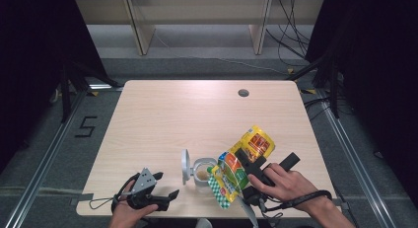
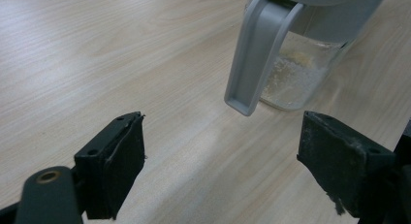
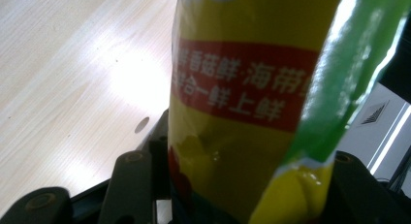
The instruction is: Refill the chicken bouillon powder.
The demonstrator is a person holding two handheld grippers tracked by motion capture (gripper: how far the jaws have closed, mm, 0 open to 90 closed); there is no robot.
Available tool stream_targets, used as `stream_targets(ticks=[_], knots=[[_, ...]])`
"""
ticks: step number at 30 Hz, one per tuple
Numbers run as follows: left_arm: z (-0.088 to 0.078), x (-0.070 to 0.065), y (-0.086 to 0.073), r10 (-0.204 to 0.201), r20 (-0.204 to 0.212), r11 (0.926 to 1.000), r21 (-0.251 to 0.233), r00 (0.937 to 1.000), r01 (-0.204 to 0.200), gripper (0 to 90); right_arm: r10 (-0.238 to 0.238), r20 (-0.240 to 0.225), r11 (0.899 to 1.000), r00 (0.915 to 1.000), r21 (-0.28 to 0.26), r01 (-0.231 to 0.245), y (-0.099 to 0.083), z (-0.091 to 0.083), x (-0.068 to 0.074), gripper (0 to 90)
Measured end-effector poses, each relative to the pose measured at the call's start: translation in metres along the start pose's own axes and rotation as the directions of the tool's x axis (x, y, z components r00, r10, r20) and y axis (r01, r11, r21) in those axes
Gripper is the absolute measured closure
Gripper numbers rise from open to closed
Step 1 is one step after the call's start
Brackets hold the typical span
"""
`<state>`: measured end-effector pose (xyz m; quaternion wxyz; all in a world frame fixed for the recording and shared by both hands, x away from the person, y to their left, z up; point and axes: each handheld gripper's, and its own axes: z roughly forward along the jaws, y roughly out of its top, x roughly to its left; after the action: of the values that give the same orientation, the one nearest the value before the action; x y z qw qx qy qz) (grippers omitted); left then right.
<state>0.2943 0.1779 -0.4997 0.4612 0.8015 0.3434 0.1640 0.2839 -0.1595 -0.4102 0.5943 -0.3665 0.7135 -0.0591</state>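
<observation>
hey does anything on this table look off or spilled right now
No spill shows. The yellow pouch is tipped mouth-down over the open jar, held in the right tongs. The jar's grey lid stands flipped up.

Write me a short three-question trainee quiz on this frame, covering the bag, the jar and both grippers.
1. True or false: the right gripper is clamped on the yellow bag.
2. The clear jar has its grey lid: A) screwed shut, B) flipped open, C) lying across the table?
3. What lies between the left gripper and its jaws?

Key:
1. True; the bag sits between its jaws, tilted toward the jar's mouth.
2. B; the lid stands up at the jar's left side, and pale granules show at the bottom.
3. Nothing; the jaws stand open over bare table, short of the jar.
</observation>
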Motion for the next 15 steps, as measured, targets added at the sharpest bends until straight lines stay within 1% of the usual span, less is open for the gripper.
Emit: stream_targets(ticks=[1,2,3,4,5,7,8,9,10,11,12,14,15], knots=[[-0.0006,0.0008,0.0001,0.013,-0.003,0.9999,0.008,0.9999,-0.013,16.4,-0.014,-0.001,1.000,0.9999,0.005,0.014,-0.0008,-0.0009,-0.0004,52.4],[-0.0012,0.0006,0.0003,0.012,-0.001,0.9999,0.010,0.9999,-0.012,16.4,0.004,0.003,1.000,1.0000,0.001,-0.004,-0.0009,-0.0011,0.0010,52.4],[-0.0017,0.0006,0.0007,0.012,-0.005,0.9999,0.012,0.9999,-0.012,16.4,0.009,0.003,1.000,1.0000,0.001,-0.009,-0.0013,-0.0013,0.0016,52.4],[-0.0014,0.0007,0.0006,0.008,-0.001,0.9999,0.007,1.0000,-0.008,16.4,0.001,-0.010,1.000,1.0000,0.001,-0.001,-0.0023,-0.0015,0.0011,52.4],[-0.0015,0.0006,0.0006,0.008,-0.005,0.9999,0.010,1.0000,-0.008,16.4,-0.007,-0.003,1.000,1.0000,0.007,0.007,-0.0029,-0.0020,0.0007,52.4],[-0.0016,0.0005,0.0003,0.012,-0.005,0.9998,0.013,0.9999,-0.012,16.4,-0.006,-0.009,1.000,0.9999,0.012,0.006,-0.0034,-0.0024,0.0007,52.4],[-0.0016,-0.0005,0.0000,-0.005,-0.006,0.9999,0.013,1.0000,0.005,16.4,-0.006,-0.008,1.000,0.9999,0.010,0.006,-0.0036,-0.0024,0.0006,52.5],[-0.0012,-0.0004,0.0001,-0.010,0.000,0.9999,0.008,0.9999,0.010,16.4,-0.008,0.000,1.000,1.0000,0.013,0.008,-0.0036,-0.0024,0.0006,52.4],[-0.0012,0.0008,0.0006,0.009,-0.003,0.9999,0.007,0.9999,-0.009,16.4,-0.010,-0.004,1.000,0.9999,0.012,0.010,-0.0036,-0.0023,0.0002,52.4],[-0.0002,0.0003,0.0002,-0.002,0.002,1.0000,0.002,1.0000,0.002,16.4,-0.012,-0.009,1.000,0.9999,0.012,0.012,-0.0036,-0.0023,-0.0002,52.4],[-0.0001,0.0001,-0.0001,0.001,0.001,1.0000,0.003,1.0000,-0.001,16.4,-0.015,-0.009,1.000,0.9998,0.011,0.015,-0.0034,-0.0023,-0.0003,52.4],[-0.0002,-0.0014,-0.0003,-0.020,0.003,0.9998,0.002,0.9998,0.020,16.4,-0.021,0.000,1.000,0.9998,0.011,0.021,-0.0032,-0.0028,-0.0004,52.5],[-0.0008,-0.0014,0.0003,-0.018,-0.004,0.9998,0.003,0.9998,0.018,16.4,-0.025,0.001,1.000,0.9997,0.011,0.025,-0.0031,-0.0029,-0.0006,52.5]])
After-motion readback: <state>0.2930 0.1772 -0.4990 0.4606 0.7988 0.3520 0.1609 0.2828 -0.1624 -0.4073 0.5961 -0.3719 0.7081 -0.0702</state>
